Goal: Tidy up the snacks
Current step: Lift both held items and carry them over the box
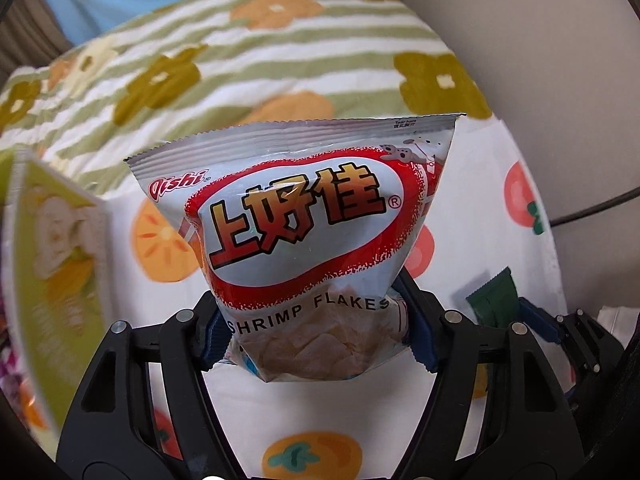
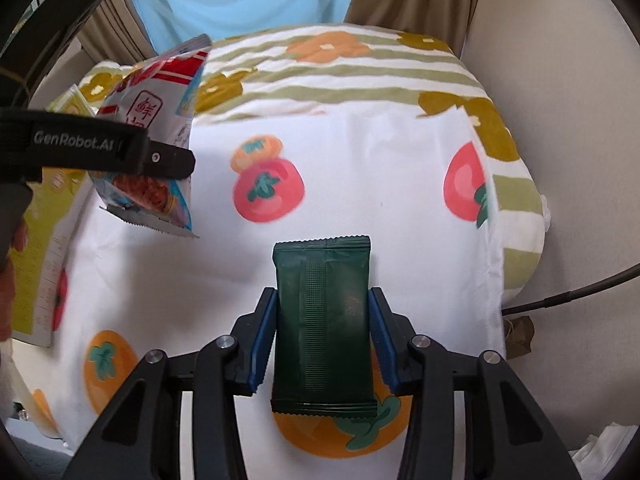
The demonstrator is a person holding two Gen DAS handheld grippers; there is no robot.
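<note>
Now both snacks are lifted: left tongs (image 1: 316, 344) grip the shrimp flakes bag (image 1: 304, 232), right tongs (image 2: 322, 344) clamp the green packet (image 2: 324, 320) at six o'clock; placing them together probably follows.

The snack bag (image 1: 296, 240) reads "Oishi", "上好佳", "SHRIMP FLAKES"; the left gripper (image 2: 116, 146) body reads "GenRobot.AI", seemingly.

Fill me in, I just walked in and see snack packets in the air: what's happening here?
A person is sorting snacks with two handheld grippers over a fruit-print cloth. The left gripper is clamped on a bag of shrimp flakes, held up off the cloth. The right gripper has its fingers against both sides of a dark green packet. A yellow-green packet stands at the far left.
</note>
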